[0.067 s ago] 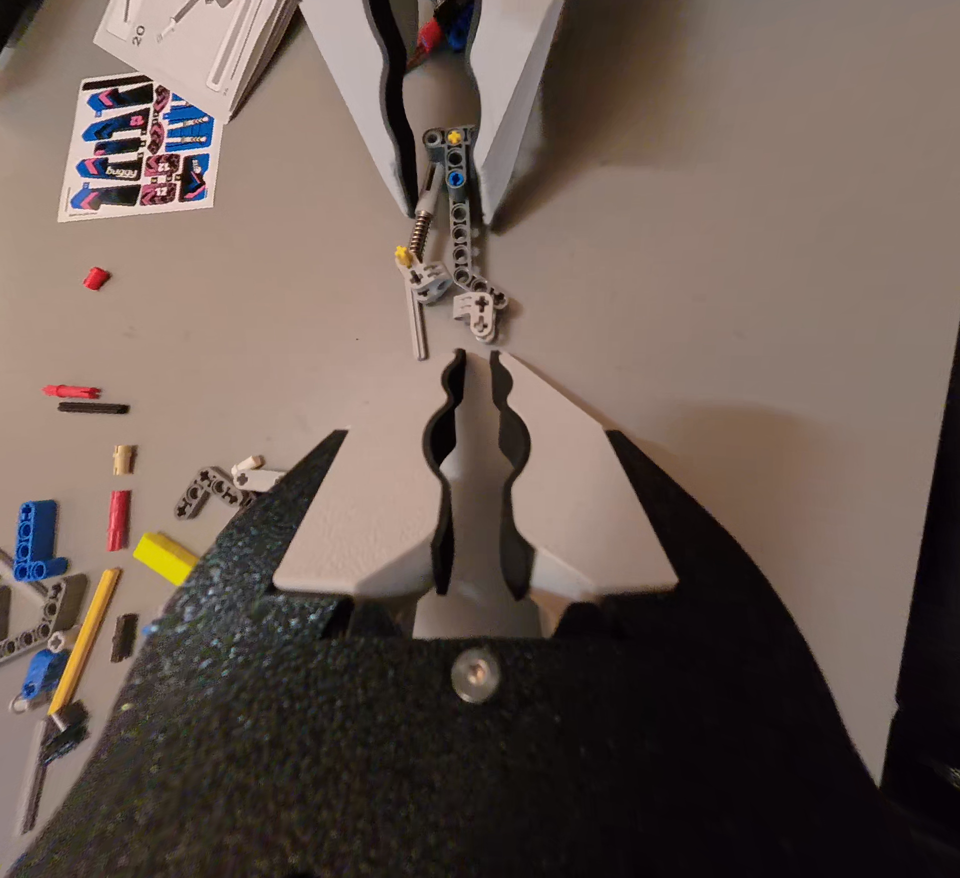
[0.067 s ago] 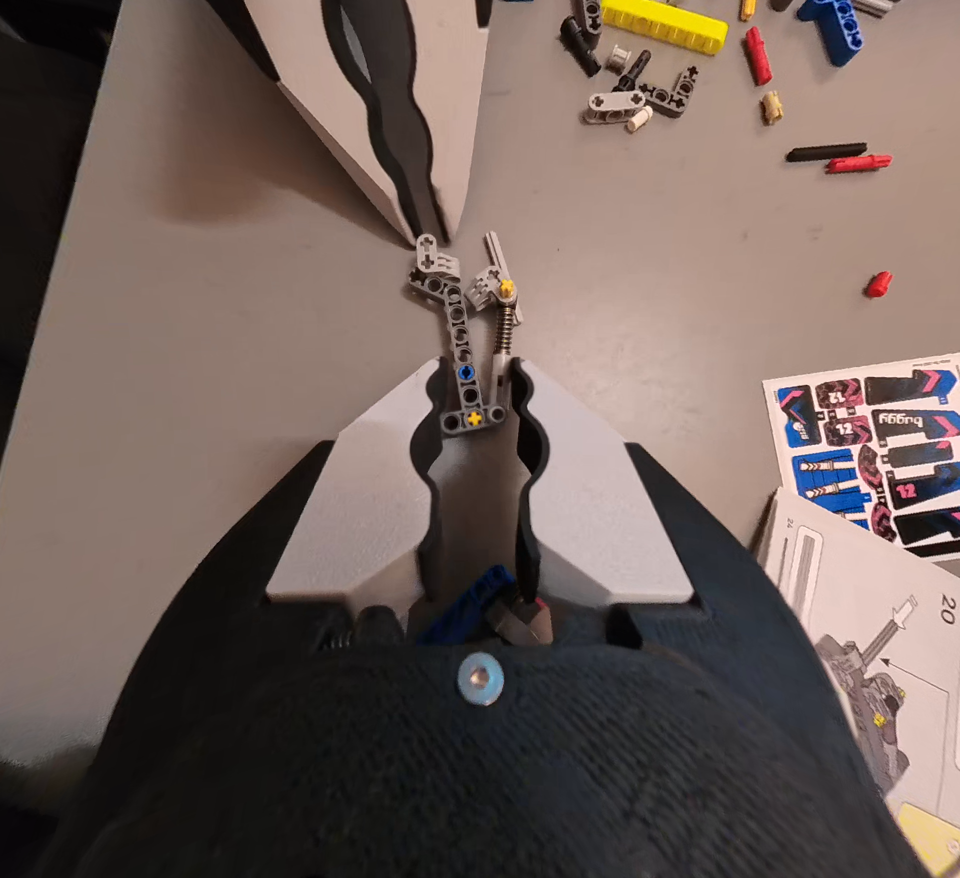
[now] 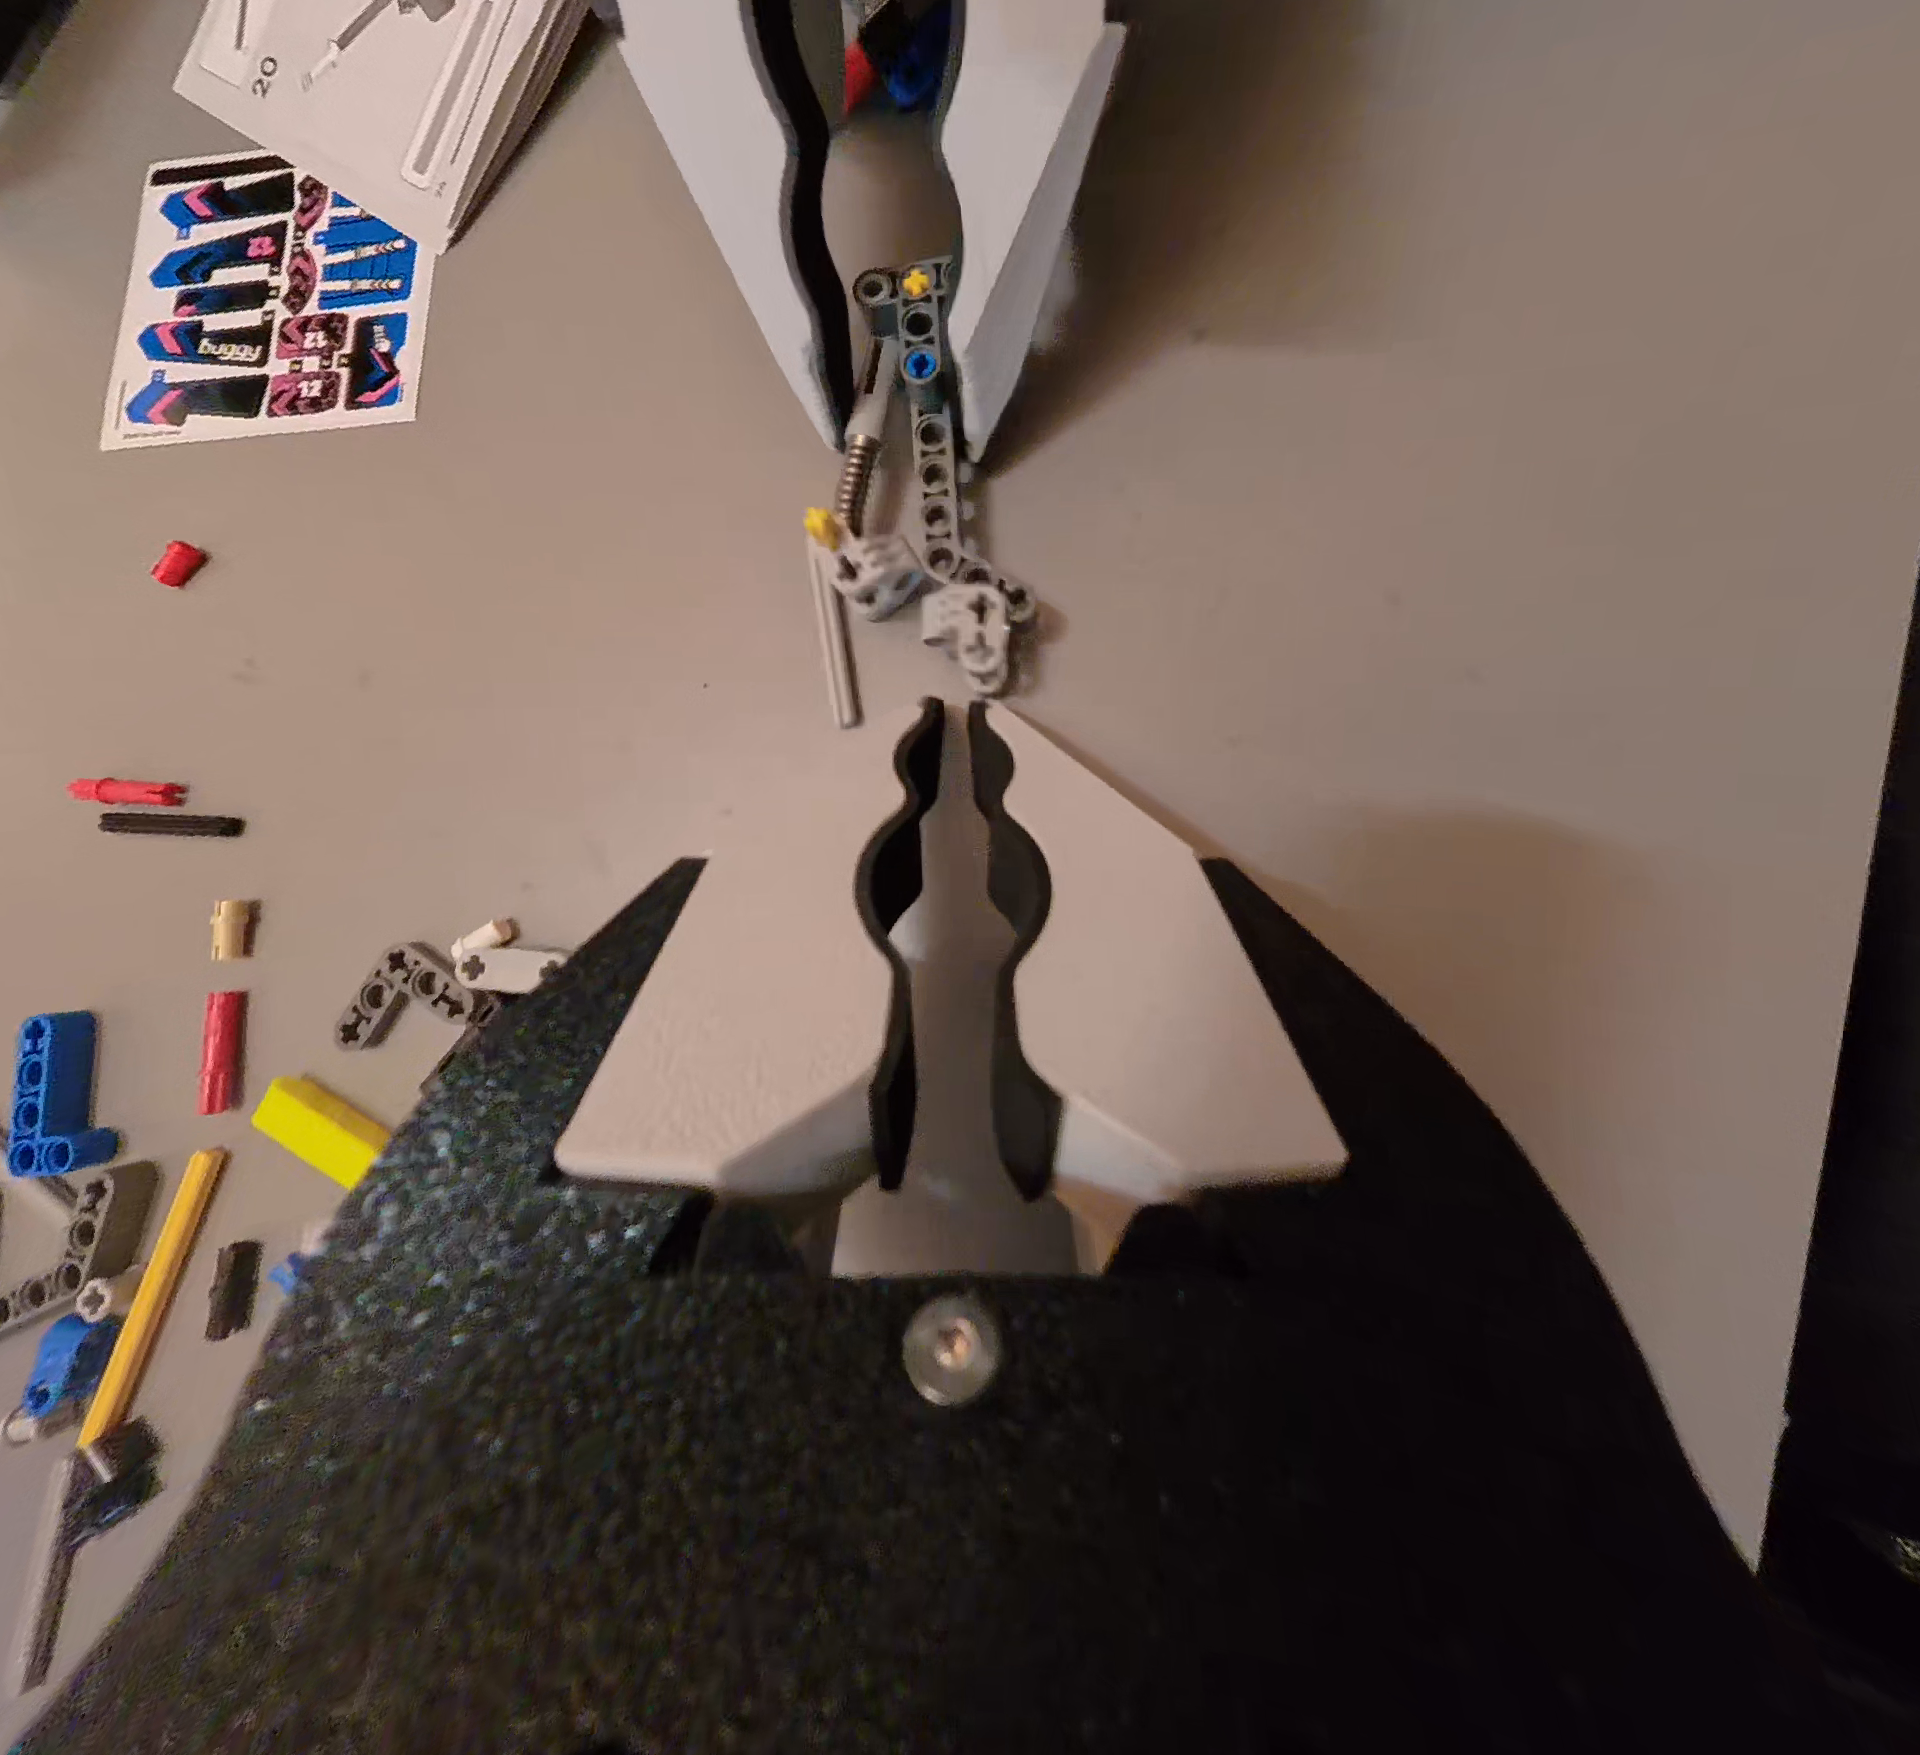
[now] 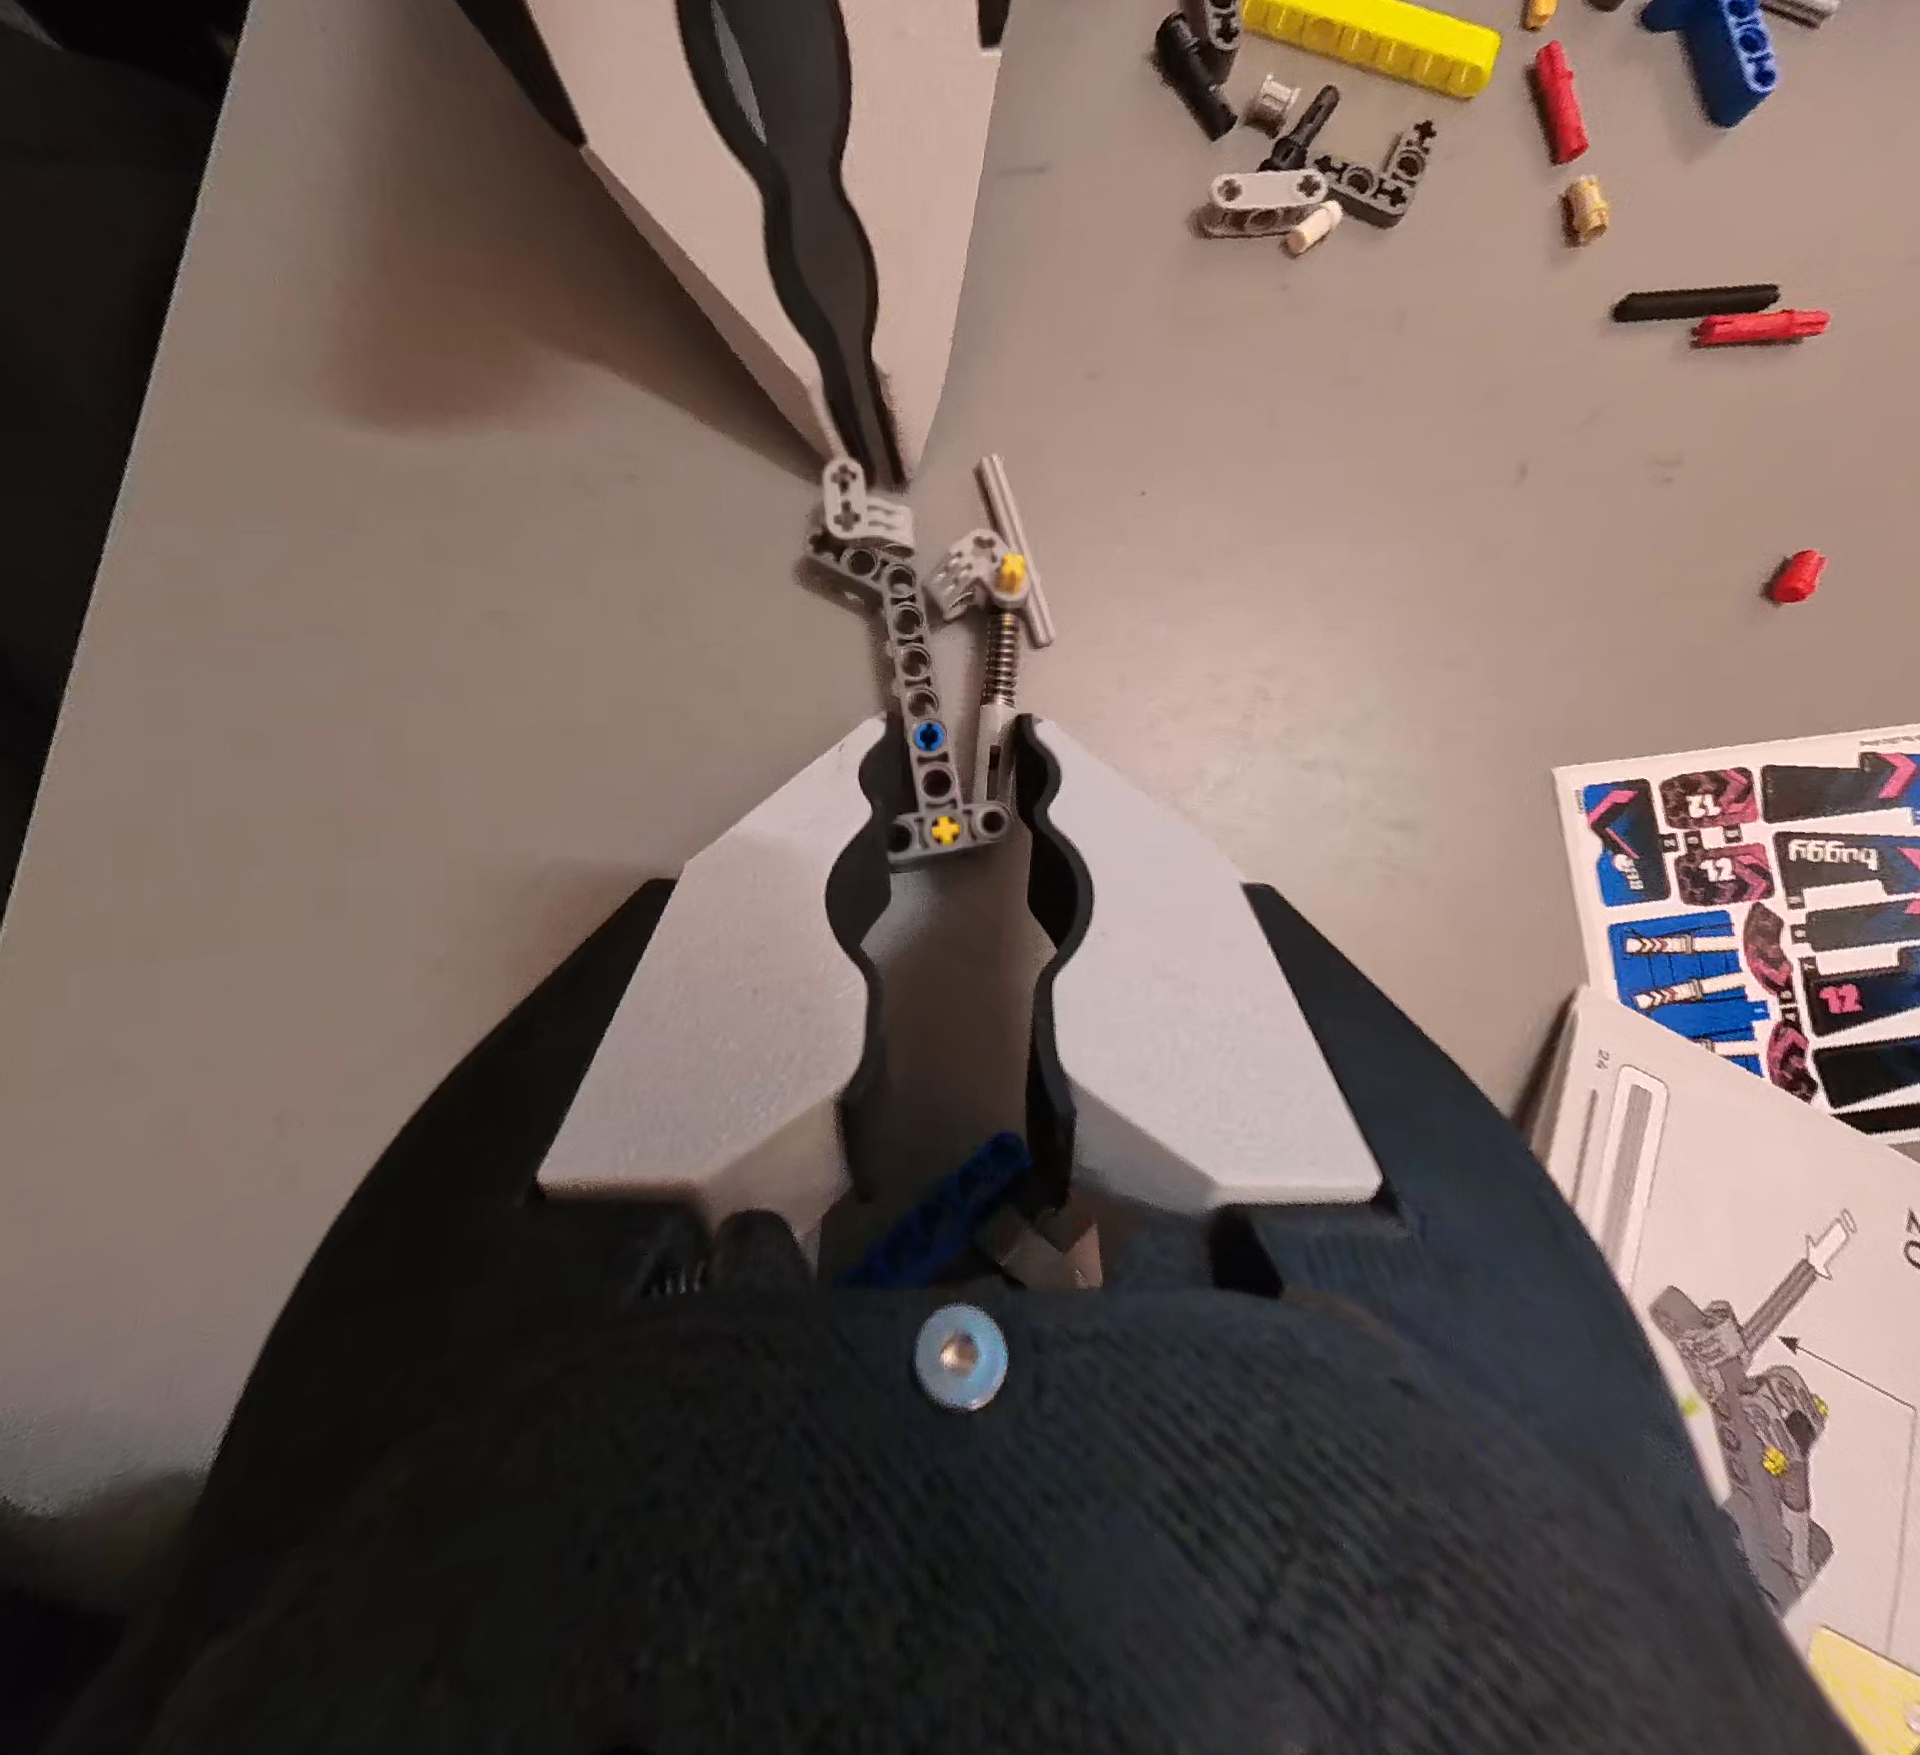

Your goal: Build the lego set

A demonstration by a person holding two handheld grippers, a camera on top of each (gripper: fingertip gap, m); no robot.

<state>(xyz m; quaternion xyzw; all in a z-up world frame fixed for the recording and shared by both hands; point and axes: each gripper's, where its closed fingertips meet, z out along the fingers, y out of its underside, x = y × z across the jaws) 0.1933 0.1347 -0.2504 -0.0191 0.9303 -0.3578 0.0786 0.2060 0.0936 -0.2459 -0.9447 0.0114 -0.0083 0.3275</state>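
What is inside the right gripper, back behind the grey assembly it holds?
Deep between the right gripper fingers, behind the grey beam assembly, sit a blue beam and a dark grey piece. The gripper body covers their lower ends, so how they connect cannot be told.

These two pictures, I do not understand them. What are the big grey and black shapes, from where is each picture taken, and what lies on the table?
A person holds a pair of hand-held tongs in each hand, and each carries a camera looking forward along its two fingers. So each picture shows its own tongs large at the bottom and the other pair across from it.

In the right wrist view, the right tongs grip one end of a small grey lego assembly, a holed beam with a spring part. In the left wrist view, the left tongs are nearly closed, hold nothing, and point at its other end.

On the grey table lie loose lego parts, a sticker sheet and an instruction booklet.
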